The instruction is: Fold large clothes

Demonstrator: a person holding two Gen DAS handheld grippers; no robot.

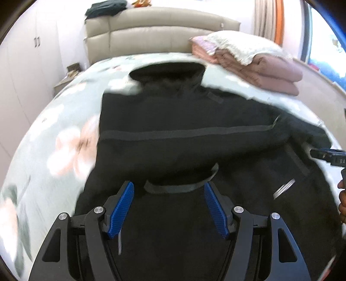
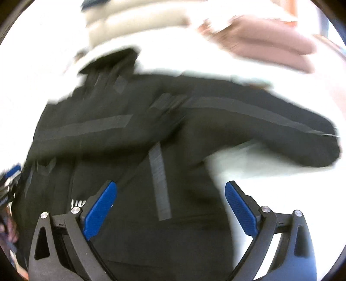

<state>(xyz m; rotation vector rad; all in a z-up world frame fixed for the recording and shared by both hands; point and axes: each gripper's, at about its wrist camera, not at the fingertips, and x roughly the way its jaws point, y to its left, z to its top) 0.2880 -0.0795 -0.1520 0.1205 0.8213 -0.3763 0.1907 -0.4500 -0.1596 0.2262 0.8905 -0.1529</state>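
Note:
A large black jacket (image 1: pixel 183 129) with grey stripes lies spread on the floral bed sheet (image 1: pixel 64 134), collar toward the headboard. One sleeve is folded across the body, and its cuff (image 1: pixel 179 188) lies just beyond my left gripper (image 1: pixel 168 184). That gripper hovers over the jacket's lower part, open, with nothing between its blue pads (image 1: pixel 122 209). The right wrist view is blurred. There my right gripper (image 2: pixel 170 183) is open over the jacket (image 2: pixel 134 134), with nothing in it. The other sleeve (image 2: pixel 281 129) stretches out to the right. The right gripper (image 1: pixel 326 154) also shows at the right edge of the left wrist view.
Folded pink quilts under a white pillow (image 1: pixel 248 58) sit at the bed's far right. A beige headboard (image 1: pixel 162 28) has dark clothes (image 1: pixel 106 8) on top. White wardrobe doors (image 1: pixel 26 54) and a nightstand (image 1: pixel 64 80) stand at the left. A hand (image 1: pixel 342 201) shows at the right edge.

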